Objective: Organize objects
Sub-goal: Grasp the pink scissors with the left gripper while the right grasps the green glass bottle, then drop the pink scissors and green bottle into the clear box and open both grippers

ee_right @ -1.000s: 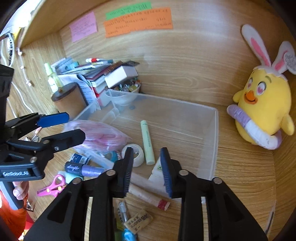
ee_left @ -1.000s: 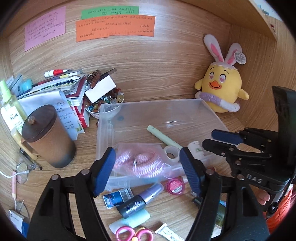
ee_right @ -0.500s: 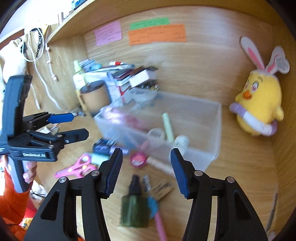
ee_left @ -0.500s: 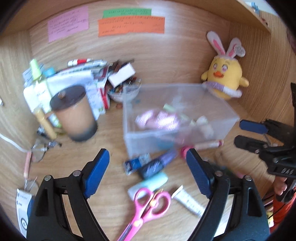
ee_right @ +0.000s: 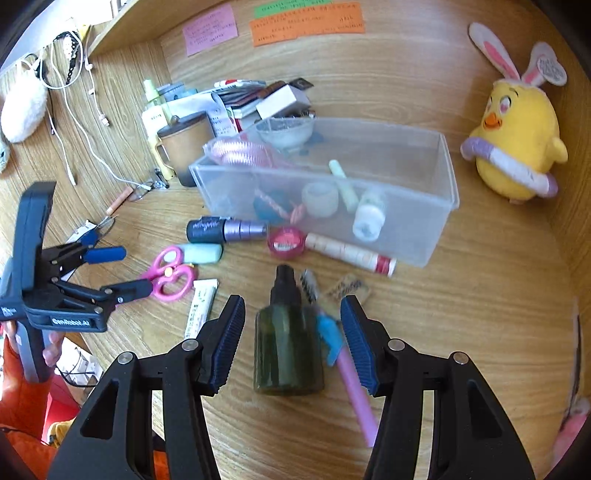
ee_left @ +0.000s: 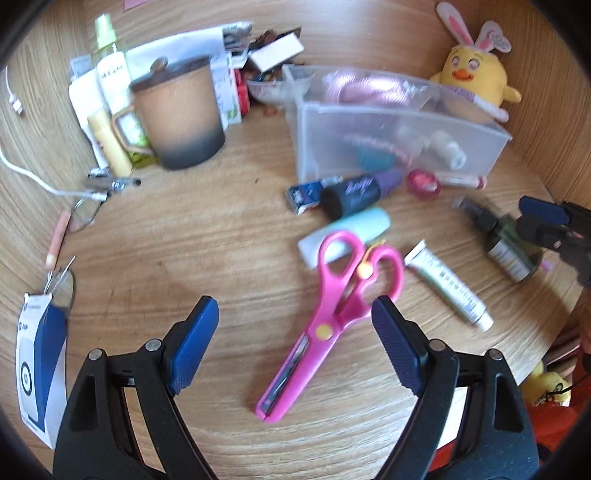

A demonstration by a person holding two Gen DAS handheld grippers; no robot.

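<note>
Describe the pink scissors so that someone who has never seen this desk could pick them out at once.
Start at the clear plastic bin in front of the yellow chick plush. On the wooden desk just before it lies a row of small cosmetics; nearer still are the pink scissors, handles resting on a pale mint tube. They are the only thing with two finger loops, and bright pink throughout.

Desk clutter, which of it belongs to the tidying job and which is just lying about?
Job:
clear bin
pink scissors
green spray bottle
white tube
purple-capped bottle
left gripper, open
right gripper, open

Lying about:
plush chick
lidded mug
sticky notes
glasses
</note>
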